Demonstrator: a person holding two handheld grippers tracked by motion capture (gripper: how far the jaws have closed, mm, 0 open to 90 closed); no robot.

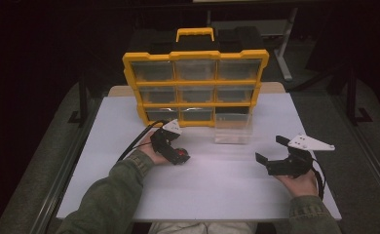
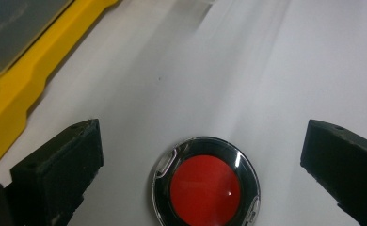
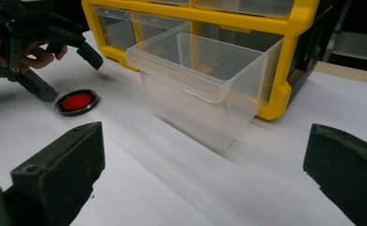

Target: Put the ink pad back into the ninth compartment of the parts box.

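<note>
Red disc (image 2: 205,189), round with a black and clear rim, lies flat on the white table (image 1: 217,190), and we see it in the left gripper view between that gripper's two black jaws, which stand wide apart on either side without touching it. From the high view the left gripper (image 1: 176,155) sits low over the disc at the table's left middle, held by a hand (image 1: 149,151) in an olive sleeve. We find the right gripper (image 1: 271,156) at the table's right, well apart from the disc, its jaws also spread wide and holding nothing. A yellow organiser (image 1: 195,87) with clear drawers stands upright at the far side of the table. One clear drawer (image 3: 205,89) is out of its frame and rests on the table just in front of the organiser's lower right corner; it looks empty to us, though its clear walls make that hard to judge. In the right gripper view the disc lies to the left of this drawer, near the left gripper
</note>
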